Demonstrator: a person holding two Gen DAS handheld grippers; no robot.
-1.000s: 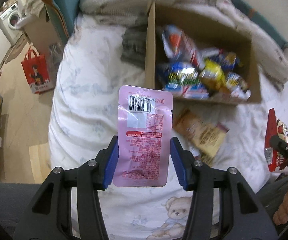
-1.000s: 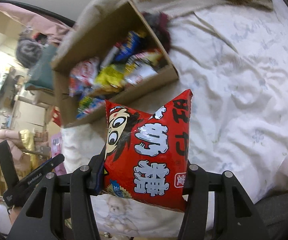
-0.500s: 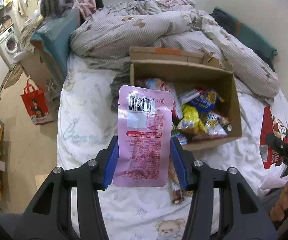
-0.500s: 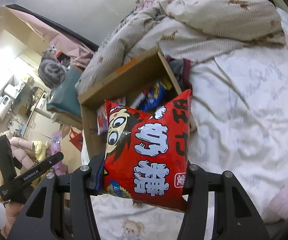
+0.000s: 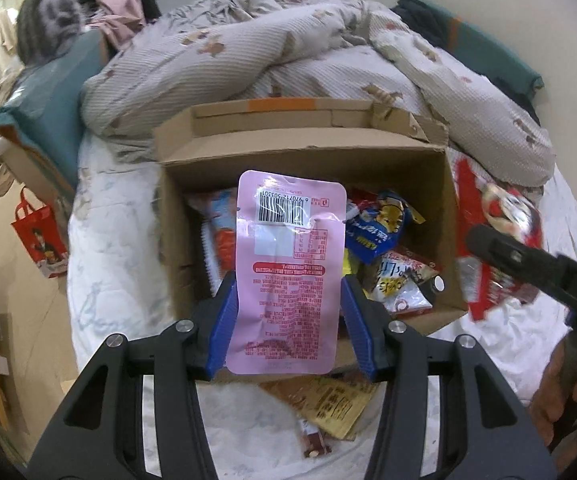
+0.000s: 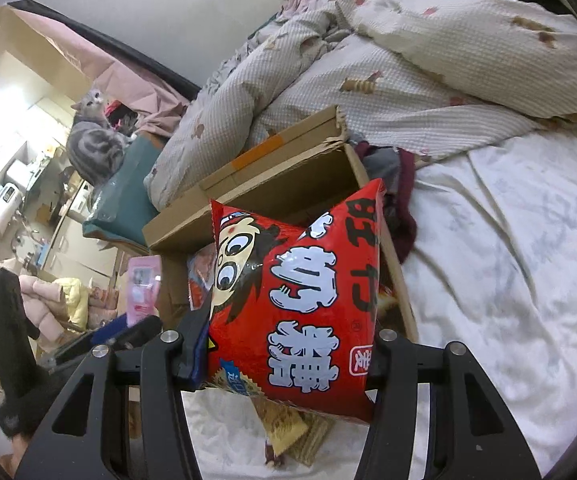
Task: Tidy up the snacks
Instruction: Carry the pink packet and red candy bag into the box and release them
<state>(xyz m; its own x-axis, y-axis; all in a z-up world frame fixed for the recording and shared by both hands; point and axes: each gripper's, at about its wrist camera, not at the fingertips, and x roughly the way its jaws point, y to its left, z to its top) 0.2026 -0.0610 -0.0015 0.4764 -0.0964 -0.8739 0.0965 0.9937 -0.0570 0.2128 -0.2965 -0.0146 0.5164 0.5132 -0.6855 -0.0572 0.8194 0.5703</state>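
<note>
Cardboard box [image 5: 304, 160] sits open-topped on the white bed sheet [image 5: 112, 272], its far flap folded back toward the rumpled duvet [image 5: 288, 52] that crowds its rear edge. Inside, loose snack packets [image 5: 384, 236] fill the bottom, while the upper part of the walls stands bare. The left hand-held gripper [image 5: 286, 324] pinches a flat pink pouch [image 5: 288, 268] by its long edges between blue pads, barcode end up, in front of the box's near wall and over its opening. The right hand-held gripper [image 6: 288, 352] clamps a puffy red snack bag [image 6: 300, 300] with a cartoon face; in the left view that bag hangs just beside the box's right wall, at its rim. On the sheet before the near wall lie a tan packet [image 5: 328, 400] and a small brown bar [image 5: 314, 438], close to the box's base. Bare sheet spreads wide to the right of the box in the right view; left of the box the mattress edge drops to the floor, where a red tote bag [image 5: 42, 236] stands. A grey cat [image 6: 94, 140] sits beyond the bed's far corner.
</note>
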